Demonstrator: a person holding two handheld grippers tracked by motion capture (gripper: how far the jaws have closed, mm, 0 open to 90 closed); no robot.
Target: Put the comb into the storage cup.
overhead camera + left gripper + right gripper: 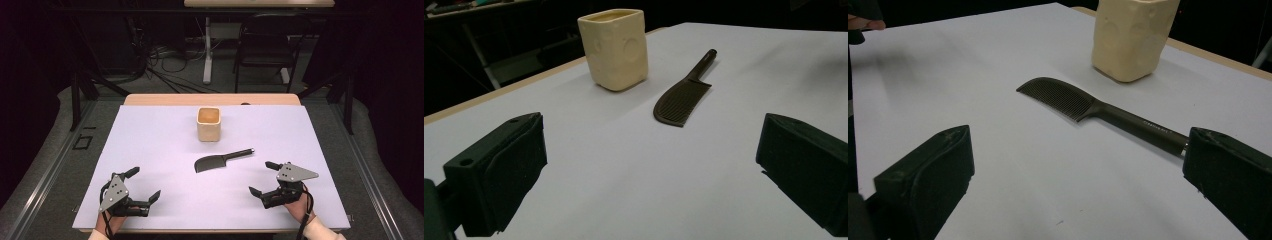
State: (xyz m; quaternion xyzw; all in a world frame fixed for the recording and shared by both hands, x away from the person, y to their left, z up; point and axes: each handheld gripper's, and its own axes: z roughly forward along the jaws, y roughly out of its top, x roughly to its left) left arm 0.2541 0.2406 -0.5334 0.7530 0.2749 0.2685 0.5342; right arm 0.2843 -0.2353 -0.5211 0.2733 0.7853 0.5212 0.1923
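White table covering (150,150) carries a dark comb (222,160) lying flat before a cream cup (208,123), handle angled toward the right gripper (265,178), judged nearer; both it and the left gripper (145,185) are held wide, empty.

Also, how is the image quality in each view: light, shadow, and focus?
High view: the white table sheet is evenly lit, the surroundings are dark. Left gripper view: the cream cup and dark comb are fairly sharp, with faint shadows. Right gripper view: the comb is sharp, and the cup casts a soft shadow.
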